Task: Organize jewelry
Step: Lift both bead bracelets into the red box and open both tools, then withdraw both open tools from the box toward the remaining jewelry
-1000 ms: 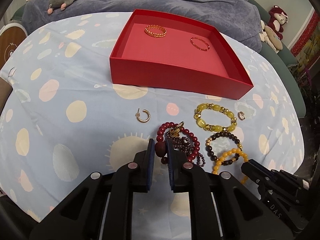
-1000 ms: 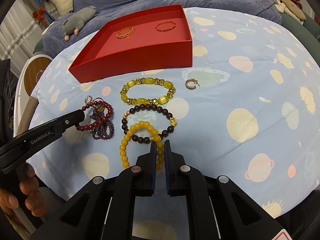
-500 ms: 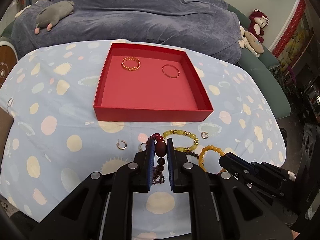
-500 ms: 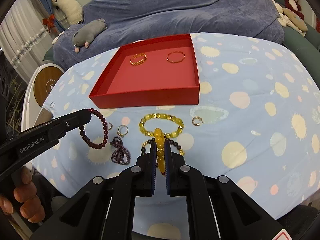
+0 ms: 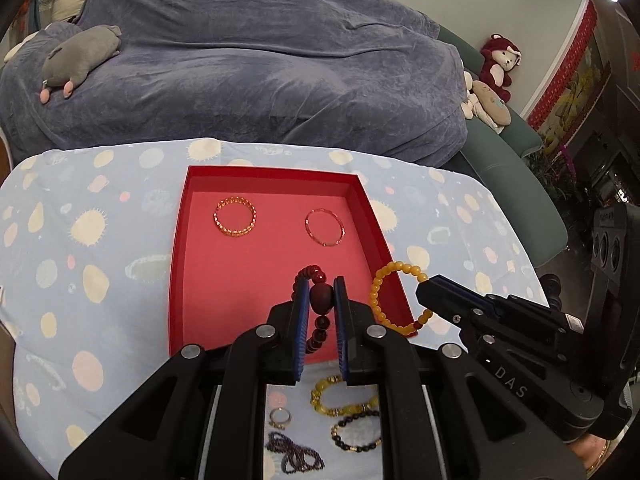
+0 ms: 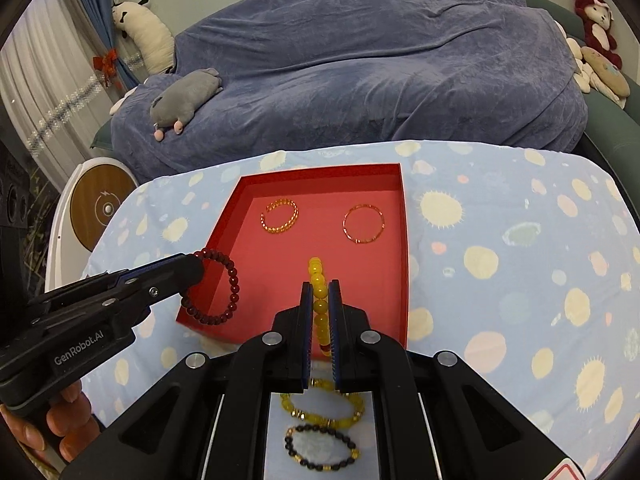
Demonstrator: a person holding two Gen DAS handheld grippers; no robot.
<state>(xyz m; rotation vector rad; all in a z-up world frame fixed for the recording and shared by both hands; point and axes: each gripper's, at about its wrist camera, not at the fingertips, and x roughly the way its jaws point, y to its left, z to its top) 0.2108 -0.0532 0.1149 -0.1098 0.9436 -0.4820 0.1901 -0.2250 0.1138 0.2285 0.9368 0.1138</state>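
Observation:
My left gripper (image 5: 322, 294) is shut on the dark red bead bracelet (image 5: 320, 300), which hangs over the near part of the red box (image 5: 178, 280). In the right wrist view that bracelet (image 6: 226, 292) dangles from the left gripper (image 6: 192, 268) at the box's near left corner. My right gripper (image 6: 320, 292) is shut on the orange-yellow bead bracelet (image 6: 318, 280), held over the near side of the red box (image 6: 404, 264). From the left wrist view the same bracelet (image 5: 380, 296) hangs from the right gripper (image 5: 426, 286). A gold chain bracelet (image 5: 235, 216) and a thin gold bangle (image 5: 325, 227) lie in the box.
On the spotted blue cloth (image 5: 80, 240) near me lie a yellow bead bracelet (image 5: 340, 400), a dark bead bracelet (image 5: 356, 432), a purple bead strand (image 5: 296, 456) and a small ring (image 5: 279, 418). A covered sofa (image 6: 360, 60) with plush toys stands behind the table.
Both grippers have risen and moved forward from the cloth to above the red box. Each lifted its bracelet off the table.

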